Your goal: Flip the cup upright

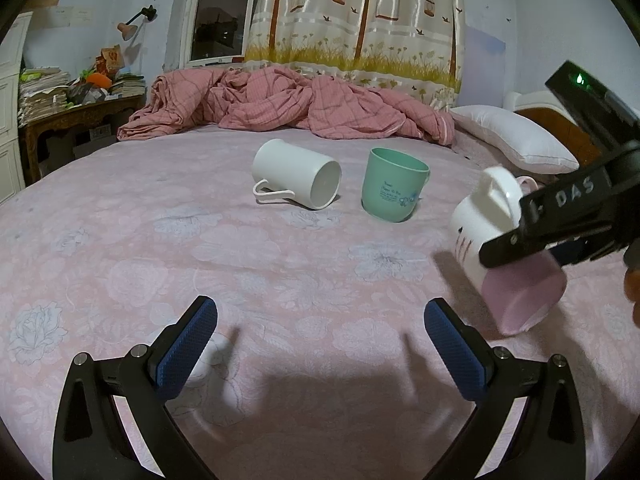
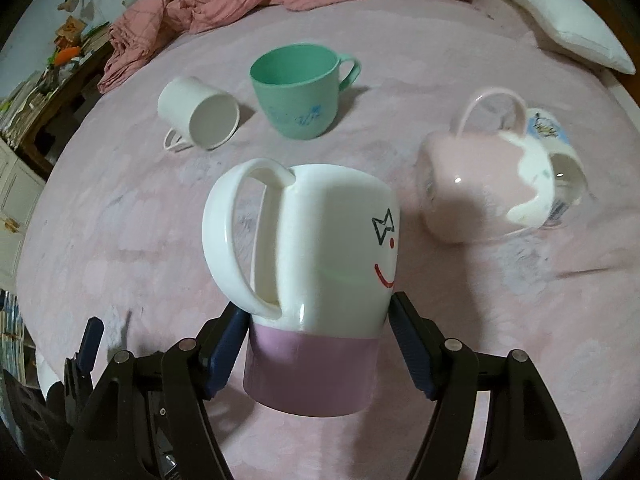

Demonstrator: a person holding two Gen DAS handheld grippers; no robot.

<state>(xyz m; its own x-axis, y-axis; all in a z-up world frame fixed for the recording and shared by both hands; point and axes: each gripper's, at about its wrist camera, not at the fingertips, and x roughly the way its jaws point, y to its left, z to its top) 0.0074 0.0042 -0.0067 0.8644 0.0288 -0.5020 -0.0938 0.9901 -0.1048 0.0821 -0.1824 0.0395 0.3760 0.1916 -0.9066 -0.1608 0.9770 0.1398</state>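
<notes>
My right gripper (image 2: 316,344) is shut on a white mug with a pink band (image 2: 324,272) and a drawn smiley face. It holds the mug above the bed, handle to the left, pink end toward the camera. In the left wrist view the same mug (image 1: 500,248) hangs tilted at the right, held by the right gripper (image 1: 520,240). My left gripper (image 1: 320,340) is open and empty, low over the bedsheet (image 1: 240,264). A white cup (image 1: 296,178) lies on its side. A green cup (image 1: 392,184) stands upright.
A pink cup (image 2: 472,184) lies on its side at the right, with a clear printed cup (image 2: 560,152) behind it. A crumpled pink blanket (image 1: 288,100) and a white pillow (image 1: 516,136) lie at the far side. A cluttered desk (image 1: 72,112) stands left of the bed.
</notes>
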